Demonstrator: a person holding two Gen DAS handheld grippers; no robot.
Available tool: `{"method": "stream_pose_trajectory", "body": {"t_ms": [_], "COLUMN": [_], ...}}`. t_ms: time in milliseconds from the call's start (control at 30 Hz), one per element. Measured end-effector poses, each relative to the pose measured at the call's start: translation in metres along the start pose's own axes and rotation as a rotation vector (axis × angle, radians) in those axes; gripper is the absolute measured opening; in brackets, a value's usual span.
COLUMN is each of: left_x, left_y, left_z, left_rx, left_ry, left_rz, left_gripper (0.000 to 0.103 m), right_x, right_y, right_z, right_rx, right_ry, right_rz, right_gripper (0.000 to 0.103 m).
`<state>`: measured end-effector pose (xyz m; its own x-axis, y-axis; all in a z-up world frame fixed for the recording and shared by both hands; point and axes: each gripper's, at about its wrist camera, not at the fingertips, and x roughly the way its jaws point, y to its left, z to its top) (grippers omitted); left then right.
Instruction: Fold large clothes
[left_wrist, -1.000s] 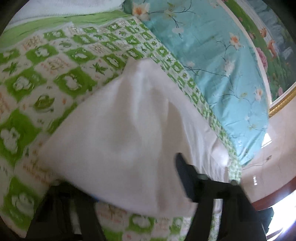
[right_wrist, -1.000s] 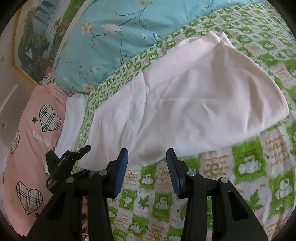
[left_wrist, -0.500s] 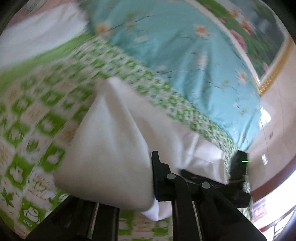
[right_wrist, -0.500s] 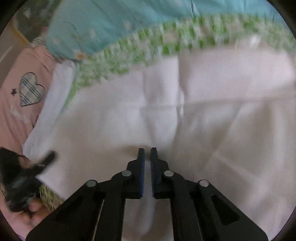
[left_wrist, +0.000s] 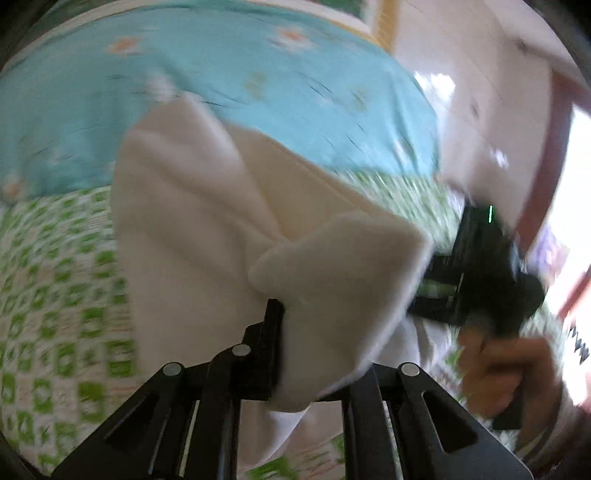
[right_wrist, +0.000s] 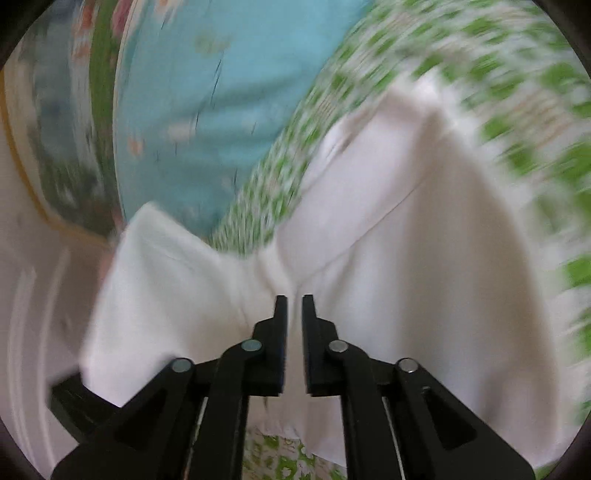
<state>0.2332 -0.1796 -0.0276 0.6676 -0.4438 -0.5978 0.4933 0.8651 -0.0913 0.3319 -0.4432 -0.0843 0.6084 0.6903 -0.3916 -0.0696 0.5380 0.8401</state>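
A large white garment (left_wrist: 192, 206) lies on a green-and-white patterned bedspread (left_wrist: 55, 280). My left gripper (left_wrist: 286, 310) is shut on a corner of it and holds the cloth lifted; a white flap drapes over the right finger and hides it. My right gripper (right_wrist: 293, 301) is shut on an edge of the white garment (right_wrist: 424, 266), which bunches between the fingers and hangs raised above the bed. The right gripper's body (left_wrist: 480, 273) and the hand that holds it show at the right of the left wrist view. Both views are blurred by motion.
A light blue floral quilt (left_wrist: 229, 85) lies along the far side of the bed, also in the right wrist view (right_wrist: 192, 110). A framed picture (right_wrist: 55, 122) hangs on the wall behind. A wall and a wooden door frame (left_wrist: 554, 155) stand at right.
Both grippers closed on the white garment's near edge and lifted it off the bedspread. The right gripper was open a second ago. Both cameras have swung upward and toward each other.
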Motion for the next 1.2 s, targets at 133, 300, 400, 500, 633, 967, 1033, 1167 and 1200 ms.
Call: {"method": "stream_pose_trajectory", "body": {"t_ms": [133,300,400,500,633,967,1033,1167,1200], "left_x": [0.048,0.047,0.038,0.037,0.034,0.009,0.026,0.062,0.066], "left_y": [-0.039,-0.042,-0.037,-0.039,-0.040,-0.074,-0.081,-0.088,-0.089], "left_z": [-0.025,-0.034,-0.032,-0.033,-0.031,0.001,-0.003,-0.019,-0.022], "left_rx": [0.120,0.147,0.127,0.125,0.128,0.114,0.105,0.102,0.107], "left_ry": [0.100,0.081,0.068,0.067,0.067,0.012,0.054,0.145,0.151], "left_rz": [0.017,0.035,0.019,0.019,0.025,-0.132,-0.160,-0.183,-0.176], "left_gripper": [0.007,0.007,0.007,0.007,0.007,0.008,0.008,0.008,0.009], "right_x": [-0.032,-0.023,-0.006,0.022,0.060,-0.021,-0.033,-0.027,-0.026], "right_y": [-0.032,-0.025,-0.007,0.008,0.025,0.054,0.038,-0.008,-0.016], "right_z": [0.016,0.017,0.019,0.028,0.036,0.041,0.044,0.045,0.044], "right_rx": [0.094,0.035,-0.047,-0.128,-0.236,-0.357,-0.343,-0.271,-0.264], "right_ry": [-0.042,0.012,0.051,0.090,0.162,0.010,-0.005,0.021,0.023], "right_rz": [0.061,0.018,-0.042,-0.142,-0.202,-0.124,-0.167,-0.280,-0.289], "right_gripper": [0.059,0.059,0.059,0.059,0.022,0.007,0.007,0.007,0.007]}}
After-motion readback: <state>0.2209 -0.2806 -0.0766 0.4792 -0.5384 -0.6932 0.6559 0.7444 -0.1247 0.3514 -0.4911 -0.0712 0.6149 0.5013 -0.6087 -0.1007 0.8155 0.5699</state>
